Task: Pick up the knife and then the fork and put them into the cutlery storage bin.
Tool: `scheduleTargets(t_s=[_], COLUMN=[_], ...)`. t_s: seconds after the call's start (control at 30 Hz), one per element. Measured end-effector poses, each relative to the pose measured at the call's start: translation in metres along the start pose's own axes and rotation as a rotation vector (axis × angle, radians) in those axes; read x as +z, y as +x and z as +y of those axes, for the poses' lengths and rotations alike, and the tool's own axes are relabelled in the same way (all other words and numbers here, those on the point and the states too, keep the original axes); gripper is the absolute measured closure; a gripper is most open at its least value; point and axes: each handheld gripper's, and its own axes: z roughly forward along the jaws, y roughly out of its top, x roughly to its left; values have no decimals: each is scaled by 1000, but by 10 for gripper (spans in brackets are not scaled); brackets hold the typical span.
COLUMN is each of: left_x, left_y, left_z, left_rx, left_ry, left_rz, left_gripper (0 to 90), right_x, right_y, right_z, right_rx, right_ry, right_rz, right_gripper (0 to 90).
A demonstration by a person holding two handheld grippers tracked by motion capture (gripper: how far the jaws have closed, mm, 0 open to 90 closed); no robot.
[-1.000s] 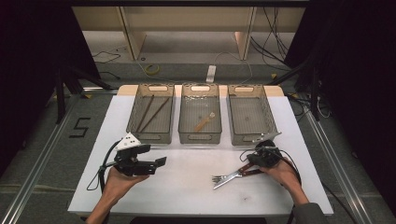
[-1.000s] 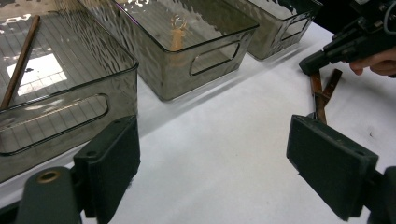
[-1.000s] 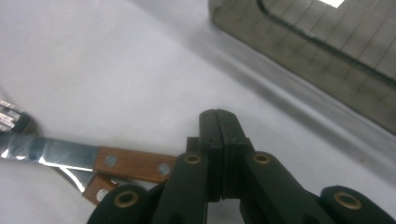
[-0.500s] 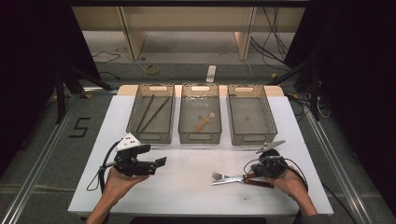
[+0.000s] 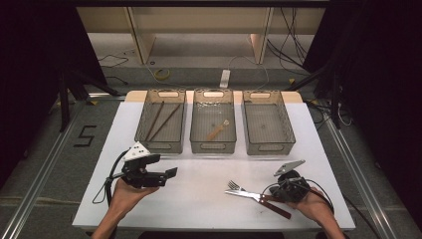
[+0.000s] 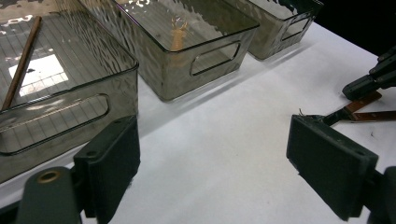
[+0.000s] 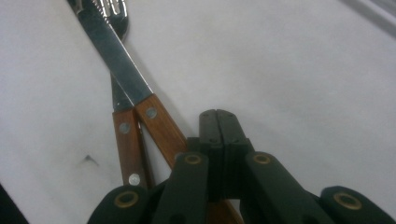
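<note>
My right tongs (image 7: 223,122), clenched empty beside the knife (image 7: 122,65) and fork (image 5: 234,186), must open to grasp one; left tongs (image 6: 212,163) released.

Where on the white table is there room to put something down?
The widest bare patch is the middle of the white table, between the left tool and the fork and knife, in front of the three bins. The right bin is bare inside too. It is crowded at the right tool, over the knife and fork handles.
</note>
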Motion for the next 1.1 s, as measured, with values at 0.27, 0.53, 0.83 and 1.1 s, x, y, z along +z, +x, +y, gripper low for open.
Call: scheduleTargets(t_s=[0.27, 0.53, 0.83, 1.1], left_x=[1, 0, 0, 1], left_y=[0, 0, 0, -1], left_z=[0, 0, 0, 0], left_rx=[6, 3, 4, 9], left_ry=[2, -9, -17, -13], left_rz=[2, 1, -1, -6], left_gripper=[169, 169, 167, 167], right_x=[-2, -16, -16, -10], right_y=[8, 2, 7, 8], right_z=[-3, 4, 10, 9], right_rx=[-38, -57, -124, -129], right_ry=[16, -3, 56, 110], right_rz=[-7, -4, -8, -12], right_gripper=[900, 556, 390, 363])
